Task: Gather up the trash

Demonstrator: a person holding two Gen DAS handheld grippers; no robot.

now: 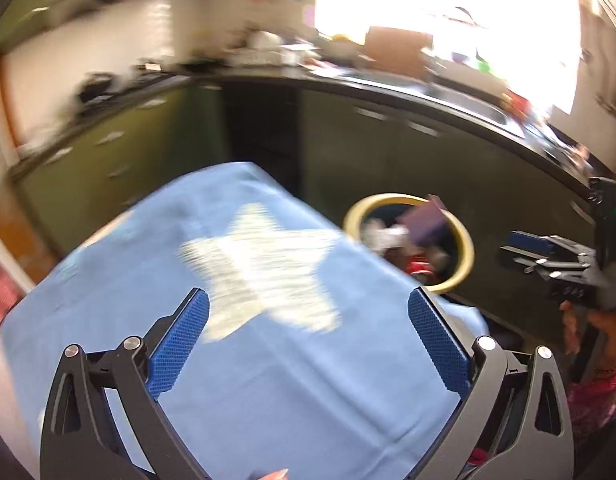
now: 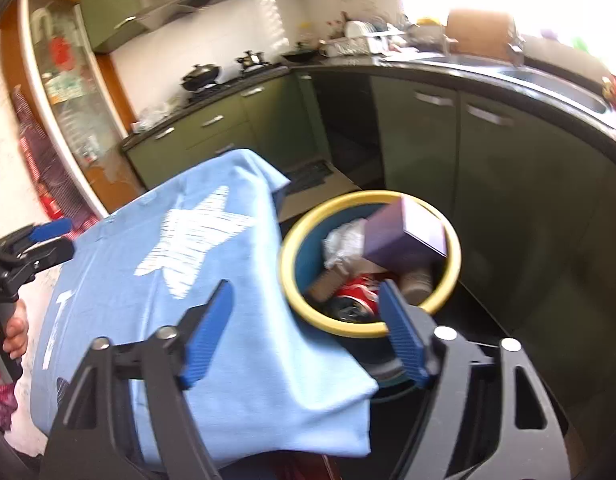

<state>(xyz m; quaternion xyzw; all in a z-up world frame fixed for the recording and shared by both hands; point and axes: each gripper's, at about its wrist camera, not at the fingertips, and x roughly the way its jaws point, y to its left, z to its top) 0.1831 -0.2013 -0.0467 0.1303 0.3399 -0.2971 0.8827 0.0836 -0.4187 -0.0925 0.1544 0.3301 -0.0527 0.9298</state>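
**Bin filling up, both hand-held grippers hanging empty above the desk**

A desk draped in a light blue cloth point(image 2: 235, 320) with a white star point(image 2: 191, 240) is taking up most of both views, with green kitchen cabinets point(image 2: 488, 184) curving behind it. Just off the desk's right edge, a yellow-rimmed bin point(image 2: 291, 280) is sitting lower down, already holding the trash: a purple box point(image 2: 404, 236) tilting across the far rim with its long axis running roughly left to right, crumpled white paper point(image 2: 344, 244) beside it, and a red can point(image 2: 360, 288) lying underneath.

The right hand-held gripper point(image 2: 308, 332) is hovering with its fingers spread wide and nothing between them, the bin lying straight ahead and slightly right of it. The left hand-held gripper point(image 1: 308, 340) is likewise spread and empty, hanging over the cloth, with the bin well ahead and to its right. The right one looks nearer the bin.

No loose trash is showing on the cloth, so the collecting seems close to finished; any further piece would likely suit the right side for dropping in.
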